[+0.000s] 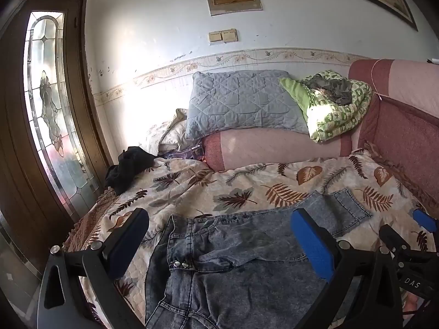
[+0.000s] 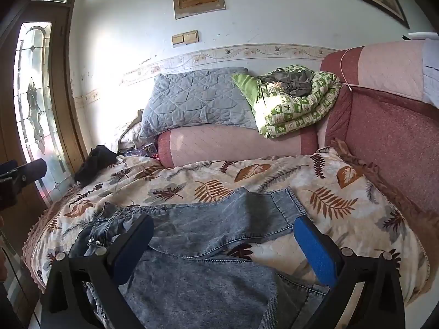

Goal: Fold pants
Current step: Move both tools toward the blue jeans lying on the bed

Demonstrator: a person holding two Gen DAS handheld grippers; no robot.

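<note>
Grey-blue acid-washed jeans (image 1: 241,249) lie spread on a leaf-print bedspread (image 1: 219,186), waistband with two metal buttons (image 1: 179,264) at the left, one leg reaching right to its hem (image 1: 348,205). My left gripper (image 1: 219,235) is open above the waist, holding nothing. In the right wrist view the jeans (image 2: 214,219) lie with the two legs apart. My right gripper (image 2: 223,242) is open above the legs, empty. The right gripper's blue pad (image 1: 424,220) shows at the right edge of the left wrist view, and the left gripper's dark finger (image 2: 33,168) at the left edge of the right wrist view.
A pink bolster (image 1: 277,148) lies at the back with a grey quilted pillow (image 1: 241,104) and a green patterned quilt (image 1: 337,107) on it. A black garment (image 1: 129,167) sits at the bed's back left corner. A red sofa back (image 2: 389,126) rises on the right. A glass-panelled door (image 1: 46,104) stands left.
</note>
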